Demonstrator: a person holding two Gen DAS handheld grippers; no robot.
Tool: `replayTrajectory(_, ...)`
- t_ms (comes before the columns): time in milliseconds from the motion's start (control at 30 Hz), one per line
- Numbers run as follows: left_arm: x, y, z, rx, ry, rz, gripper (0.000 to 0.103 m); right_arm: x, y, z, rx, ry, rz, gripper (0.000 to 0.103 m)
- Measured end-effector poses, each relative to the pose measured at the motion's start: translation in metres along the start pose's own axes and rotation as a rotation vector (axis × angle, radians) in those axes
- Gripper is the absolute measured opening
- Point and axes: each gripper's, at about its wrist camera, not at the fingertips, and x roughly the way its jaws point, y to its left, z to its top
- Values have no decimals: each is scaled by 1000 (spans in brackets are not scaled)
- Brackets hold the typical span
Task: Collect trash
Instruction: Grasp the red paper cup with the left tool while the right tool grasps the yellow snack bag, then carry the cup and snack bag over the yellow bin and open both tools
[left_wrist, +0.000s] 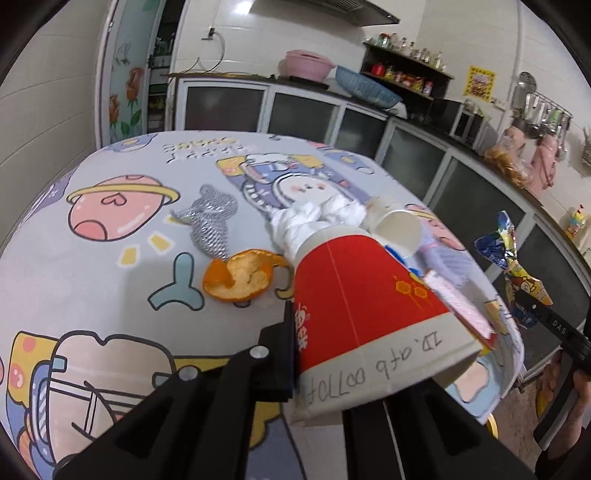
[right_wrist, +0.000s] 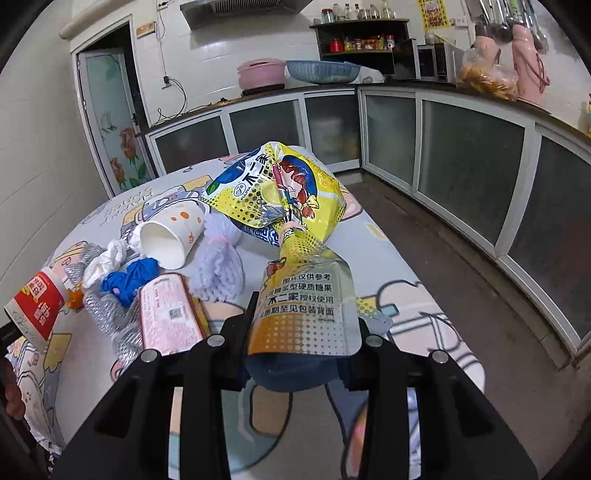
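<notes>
Pinching red cup (left_wrist: 369, 314), candy bag (right_wrist: 306, 306) between jaws

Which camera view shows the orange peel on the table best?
The left wrist view shows it best: the orange peel lies open and unblocked on the tablecloth, beside the red paper cup. In the right wrist view only a small orange scrap shows beside that cup, mostly hidden and far to the edge.

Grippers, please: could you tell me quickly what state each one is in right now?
Left gripper: shut on the red-and-white paper cup.
Right gripper: shut on the crumpled yellow candy bag.
</notes>
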Motion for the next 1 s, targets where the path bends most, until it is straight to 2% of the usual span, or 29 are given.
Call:
replayTrajectory(200,-14,-39,-15,95,-2,-95,3,-36,-20,-23,16,-4,-26,33)
replayTrajectory(300,-12,-74,-28,160,19,-157,3,-60,-36,-40,38,-6,-56,33)
replayTrajectory(533,-10,-173,-73,335,73,-352,3,-114,-91,-89,109,17,-169,33)
replayTrajectory(667,1,-227,-101,405,143,-465,3,-133,-125,-120,177,44,-222,33)
replayTrajectory(767,18,-268,-123,457,204,-518,4,-146,-153,-150,233,76,-267,33)
replayTrajectory(1000,59,-338,-166,520,347,-564,3,-149,-194,-207,312,184,-328,34)
